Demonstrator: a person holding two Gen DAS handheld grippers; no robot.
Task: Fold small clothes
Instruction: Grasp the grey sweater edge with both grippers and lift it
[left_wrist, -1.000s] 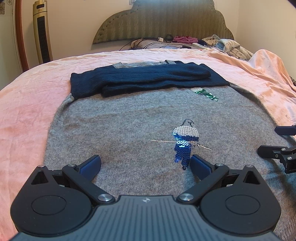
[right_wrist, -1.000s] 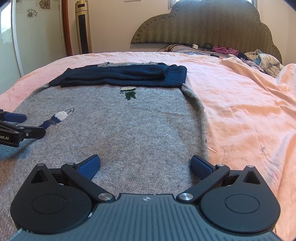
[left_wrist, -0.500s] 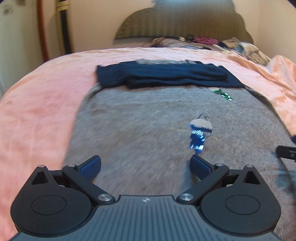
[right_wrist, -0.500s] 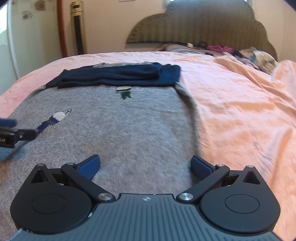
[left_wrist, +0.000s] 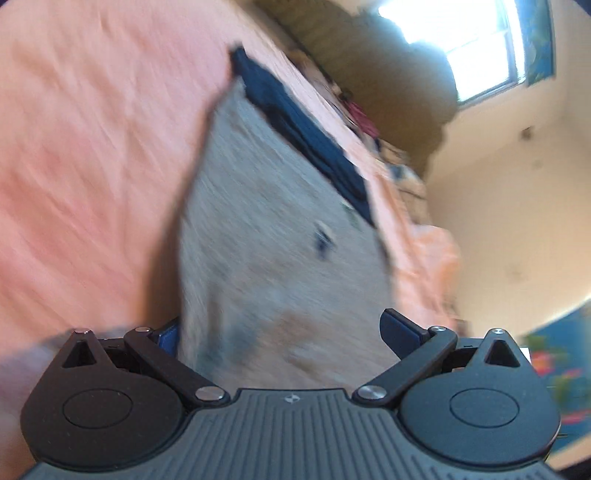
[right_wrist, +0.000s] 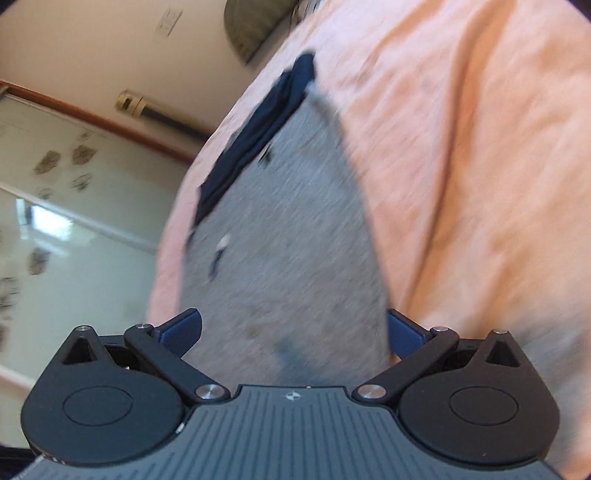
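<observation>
Sweater (left_wrist: 273, 236) runs lengthwise ahead of both rolled claws; left claw (left_wrist: 286, 332) and right claw (right_wrist: 295, 326) spread wide, straddling opposite hem edges.

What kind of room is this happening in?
Most likely a bedroom. A grey sweater lies on a bed with a pink sheet, an upholstered headboard stands at the far end, and a window is above it.

Grey knit sweater (left_wrist: 273, 236) ahead of the fingers, navy folded garment (left_wrist: 303, 129) across its far end, a small blue motif (left_wrist: 322, 240) mid-cloth. Salmon-pink bedsheet (right_wrist: 480, 166) outside the fingers. Blue finger pads (right_wrist: 181, 328) on black gripper arms. Olive headboard (left_wrist: 388, 66) far beyond, blurred.
</observation>
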